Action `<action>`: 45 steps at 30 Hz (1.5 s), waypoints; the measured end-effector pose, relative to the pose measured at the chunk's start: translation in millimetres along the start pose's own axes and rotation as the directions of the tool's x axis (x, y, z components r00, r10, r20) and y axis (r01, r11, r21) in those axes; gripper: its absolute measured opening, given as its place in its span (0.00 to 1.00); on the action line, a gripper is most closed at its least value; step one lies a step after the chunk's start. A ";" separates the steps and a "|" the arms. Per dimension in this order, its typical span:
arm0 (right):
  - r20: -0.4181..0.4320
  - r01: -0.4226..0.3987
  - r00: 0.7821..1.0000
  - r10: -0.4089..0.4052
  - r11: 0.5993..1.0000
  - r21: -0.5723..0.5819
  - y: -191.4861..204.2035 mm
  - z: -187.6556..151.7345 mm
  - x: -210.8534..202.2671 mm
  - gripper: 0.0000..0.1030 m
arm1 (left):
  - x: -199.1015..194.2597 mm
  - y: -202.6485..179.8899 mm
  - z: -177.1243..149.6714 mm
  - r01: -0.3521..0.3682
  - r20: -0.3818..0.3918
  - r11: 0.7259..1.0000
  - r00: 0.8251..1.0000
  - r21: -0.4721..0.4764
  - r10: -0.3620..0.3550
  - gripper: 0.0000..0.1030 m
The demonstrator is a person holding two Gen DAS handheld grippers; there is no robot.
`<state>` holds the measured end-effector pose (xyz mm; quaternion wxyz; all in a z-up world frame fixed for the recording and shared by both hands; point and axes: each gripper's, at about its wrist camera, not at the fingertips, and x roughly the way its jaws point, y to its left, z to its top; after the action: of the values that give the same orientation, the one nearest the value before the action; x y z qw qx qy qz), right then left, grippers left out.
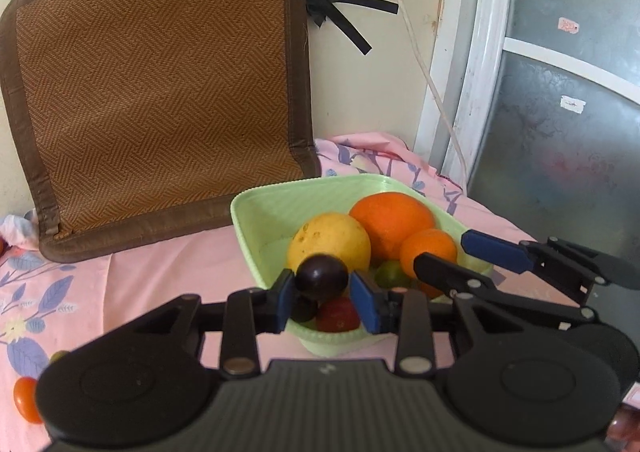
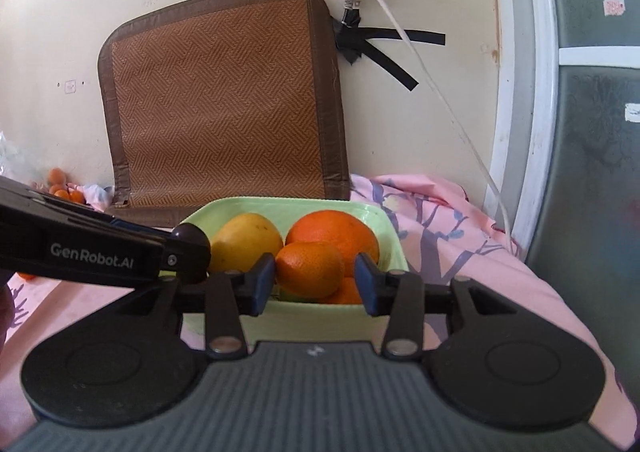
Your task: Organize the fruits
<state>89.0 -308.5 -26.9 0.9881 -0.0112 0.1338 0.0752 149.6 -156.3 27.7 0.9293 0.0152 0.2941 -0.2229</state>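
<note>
Pink flowery cloth [image 1: 160,284] is covering the table, and the left gripper [image 1: 322,288] is keeping its jaws narrow with a dark plum [image 1: 322,277] right between them, though I cannot tell if the pads are squeezing it or only touching it. The right gripper [image 2: 315,280] is keeping its jaws a bit wider around a small orange [image 2: 310,268], with a little gap showing, so it is not gripping. Both fruits are sitting high on the pile in the green bowl [image 1: 280,192] just past the jaws, so a bump between the two close grippers could be sending the round plum rolling out onto the cloth.
</note>
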 end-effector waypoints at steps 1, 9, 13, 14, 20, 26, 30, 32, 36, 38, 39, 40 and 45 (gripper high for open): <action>0.014 0.006 1.000 -0.006 1.000 -0.003 0.4 -0.4 -2.1 0.45 | -3.8 0.0 -0.7 0.005 0.007 1.000 1.000 -0.005 -0.005 0.37; 0.120 0.048 0.991 -0.051 0.998 0.028 0.5 -1.7 -20.7 0.45 | -59.8 15.9 -23.4 -0.053 0.088 0.998 0.995 -0.014 0.055 0.42; 0.125 0.025 0.992 -0.033 0.998 0.061 4.2 -2.6 -31.2 0.45 | -91.6 42.3 -54.3 -0.160 0.083 0.986 0.983 -0.050 0.163 0.45; 0.123 0.019 0.992 -0.026 0.998 0.057 7.1 -3.9 -33.9 0.45 | -98.0 50.5 -62.6 -0.189 0.074 0.980 0.978 -0.067 0.194 0.45; 0.062 -0.057 0.997 0.051 0.994 0.090 28.2 -13.3 -53.1 0.45 | -116.6 85.6 -99.9 -0.357 0.015 0.929 0.933 -0.098 0.360 0.45; -0.031 -0.098 0.994 0.107 0.969 0.229 47.7 -22.9 -55.9 0.45 | -121.1 106.0 -106.9 -0.363 -0.030 0.915 0.931 -0.176 0.363 0.45; -0.072 -0.136 0.985 0.158 0.961 0.239 69.6 -26.6 -57.0 0.45 | -120.6 109.3 -109.4 -0.364 -0.046 0.911 0.931 -0.194 0.362 0.45; -0.078 -0.143 0.984 0.162 0.967 0.209 81.5 -27.2 -57.5 0.45 | -120.7 111.0 -110.3 -0.367 -0.050 0.907 0.930 -0.208 0.364 0.45; -0.087 -0.176 0.977 0.192 0.971 0.164 98.9 -28.9 -59.2 0.45 | -120.5 112.3 -111.0 -0.369 -0.054 0.901 0.929 -0.227 0.367 0.45; -0.079 -0.177 0.979 0.189 0.975 0.131 103.9 -29.2 -61.3 0.45 | -120.5 112.2 -110.8 -0.370 -0.053 0.901 0.928 -0.225 0.368 0.45; -0.076 -0.180 0.979 0.190 0.975 0.128 104.1 -29.0 -61.4 0.45 | -120.4 111.9 -110.8 -0.371 -0.052 0.902 0.928 -0.223 0.369 0.45; -0.077 -0.179 0.979 0.190 0.975 0.132 103.3 -28.8 -60.5 0.45 | -120.2 112.1 -110.6 -0.371 -0.051 0.902 0.928 -0.221 0.369 0.45; -0.079 -0.175 0.979 0.188 0.973 0.154 99.3 -29.5 -59.5 0.45 | -120.2 111.7 -110.4 -0.368 -0.050 0.904 0.929 -0.218 0.366 0.45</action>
<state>9.5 -220.3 -39.7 0.9679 0.0699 0.1854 0.1547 49.8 10.5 -8.5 0.9492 -0.0336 0.3128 -0.0096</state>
